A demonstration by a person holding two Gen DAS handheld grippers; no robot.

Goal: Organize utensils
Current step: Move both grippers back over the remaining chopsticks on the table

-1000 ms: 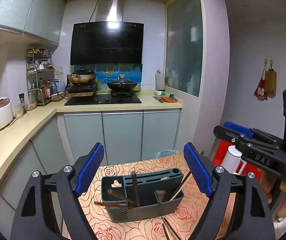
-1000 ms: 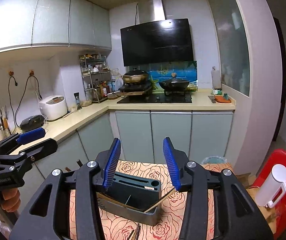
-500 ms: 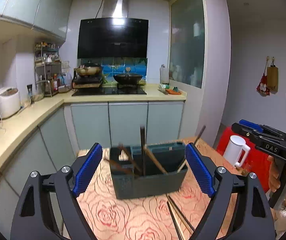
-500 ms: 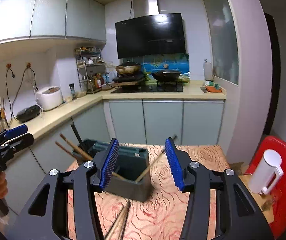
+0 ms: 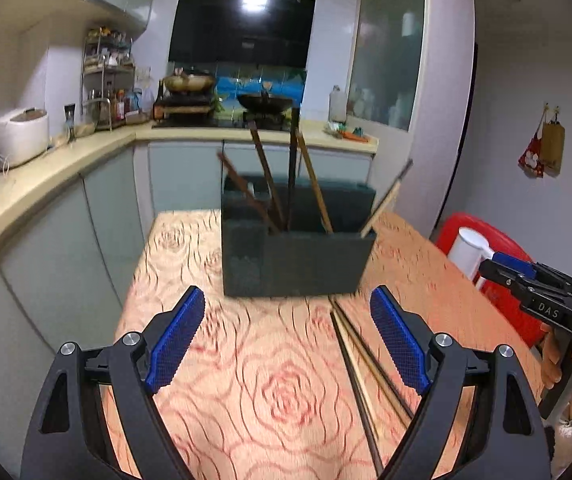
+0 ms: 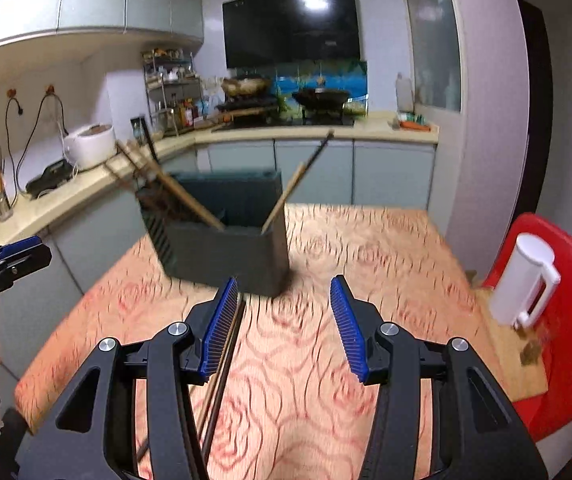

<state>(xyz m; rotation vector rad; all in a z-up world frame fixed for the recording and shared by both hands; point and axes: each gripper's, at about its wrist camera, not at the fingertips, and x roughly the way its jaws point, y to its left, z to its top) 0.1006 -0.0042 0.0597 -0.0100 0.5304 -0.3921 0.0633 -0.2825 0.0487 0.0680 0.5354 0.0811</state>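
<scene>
Both claws over the table, loose chopsticks below

The right gripper (image 6: 284,326) is part open and empty; the loose chopsticks (image 6: 222,364) lie lengthwise just under its left pad. The left gripper (image 5: 286,340) gapes wide, empty, with them to its right. The utensil holder (image 5: 294,256) stands beyond, so the right looks nearer.

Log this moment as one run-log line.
left gripper: open, empty | right gripper: open, empty | loose chopsticks: on table | holder: upright
</scene>
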